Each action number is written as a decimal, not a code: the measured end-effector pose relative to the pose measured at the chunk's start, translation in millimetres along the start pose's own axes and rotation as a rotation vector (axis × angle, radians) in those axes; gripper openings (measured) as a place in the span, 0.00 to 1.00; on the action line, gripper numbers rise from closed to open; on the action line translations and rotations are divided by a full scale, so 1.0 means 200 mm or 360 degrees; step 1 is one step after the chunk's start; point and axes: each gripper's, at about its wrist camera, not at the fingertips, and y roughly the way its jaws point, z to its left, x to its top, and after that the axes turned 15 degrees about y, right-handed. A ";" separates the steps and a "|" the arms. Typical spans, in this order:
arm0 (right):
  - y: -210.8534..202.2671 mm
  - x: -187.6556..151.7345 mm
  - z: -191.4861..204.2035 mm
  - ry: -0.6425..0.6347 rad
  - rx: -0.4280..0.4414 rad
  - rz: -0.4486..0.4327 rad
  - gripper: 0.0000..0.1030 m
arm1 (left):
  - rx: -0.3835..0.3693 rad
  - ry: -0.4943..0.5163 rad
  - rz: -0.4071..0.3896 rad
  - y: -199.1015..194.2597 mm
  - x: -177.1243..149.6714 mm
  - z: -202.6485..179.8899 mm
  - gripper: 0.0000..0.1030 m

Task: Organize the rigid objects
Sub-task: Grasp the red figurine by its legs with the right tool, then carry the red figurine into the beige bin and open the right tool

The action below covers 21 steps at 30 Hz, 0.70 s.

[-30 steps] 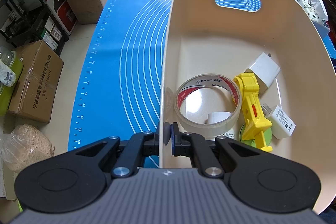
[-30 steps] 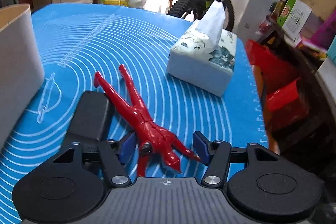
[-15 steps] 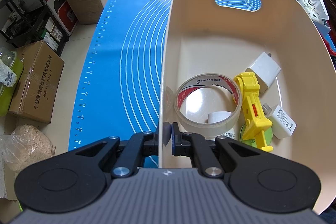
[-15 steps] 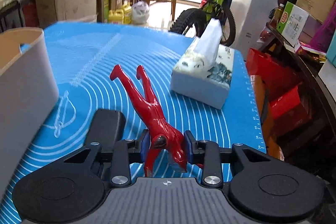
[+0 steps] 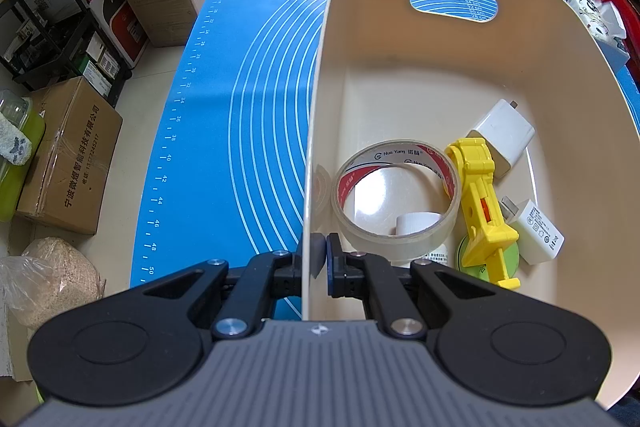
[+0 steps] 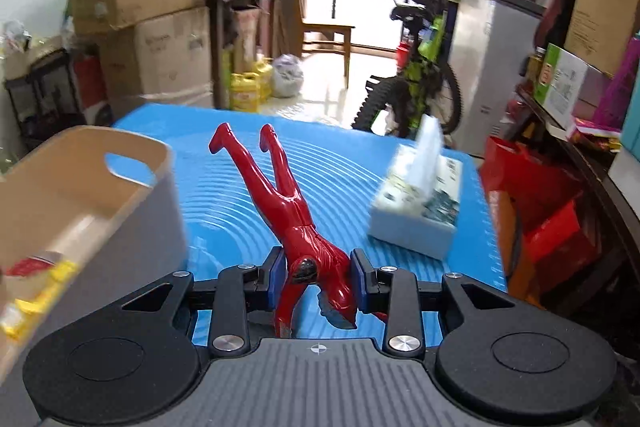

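Note:
My left gripper is shut on the near wall of a cream plastic bin that stands on the blue mat. In the bin lie a roll of clear tape, a yellow clamp and two white chargers. My right gripper is shut on a red toy figure and holds it in the air, legs pointing away, to the right of the bin.
A tissue box sits on the mat's right side. Cardboard boxes, a black rack and a sack stand on the floor to the left. A bicycle and shelves are beyond the table.
My right gripper shut on the red figure, lifted it off the mat and moved left toward the bin. My left gripper and the bin have not moved.

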 end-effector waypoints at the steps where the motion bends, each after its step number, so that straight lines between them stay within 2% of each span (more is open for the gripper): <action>1: -0.02 0.01 0.03 -0.0014 0.0029 -0.0011 0.41 | -0.0001 -0.0001 0.0000 0.00 0.00 0.00 0.08; 6: -0.11 0.09 0.23 -0.0075 0.0174 -0.0059 0.41 | -0.0002 -0.0001 0.0000 0.00 0.00 0.00 0.08; 12: -0.14 0.13 0.45 -0.0154 0.0328 -0.0053 0.41 | -0.0001 0.0002 0.0003 0.00 0.00 0.00 0.08; 21: -0.08 0.05 0.73 -0.0224 0.0444 0.0122 0.41 | -0.0010 -0.0006 0.0000 0.00 0.00 0.00 0.08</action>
